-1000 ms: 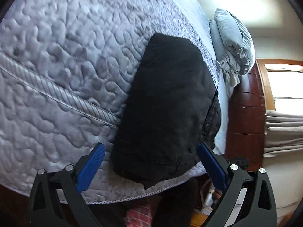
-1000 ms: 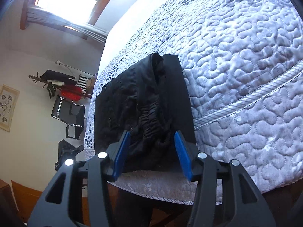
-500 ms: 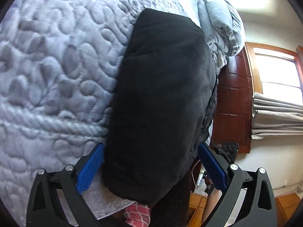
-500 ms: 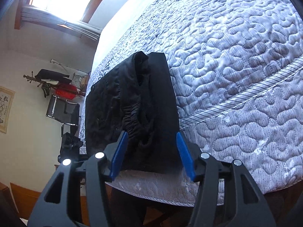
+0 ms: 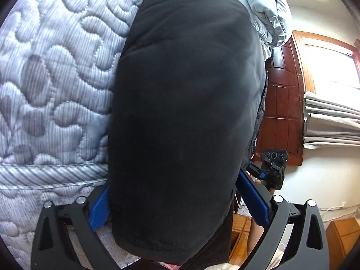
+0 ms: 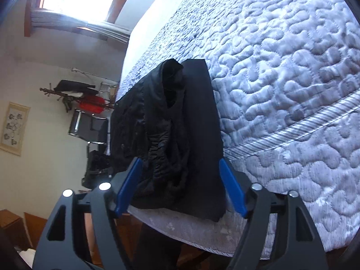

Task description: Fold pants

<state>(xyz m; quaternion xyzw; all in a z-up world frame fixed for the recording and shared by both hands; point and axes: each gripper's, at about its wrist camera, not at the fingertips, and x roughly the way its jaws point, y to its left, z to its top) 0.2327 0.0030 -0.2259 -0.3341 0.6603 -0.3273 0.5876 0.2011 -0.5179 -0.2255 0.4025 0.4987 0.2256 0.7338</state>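
The right hand-held gripper has just been opening, and its jaws now stand apart around the near edge of the folded black pants without pressing them, which suggests a release or a regrip. The pants lie at the near edge of the bed. Compared with a second ago, the left hand-held gripper has closed in, jaws apart astride the bundle.

Folded black pants lie on the quilted bed. The left hand-held gripper straddles their near end, blue fingers spread wide on either side.
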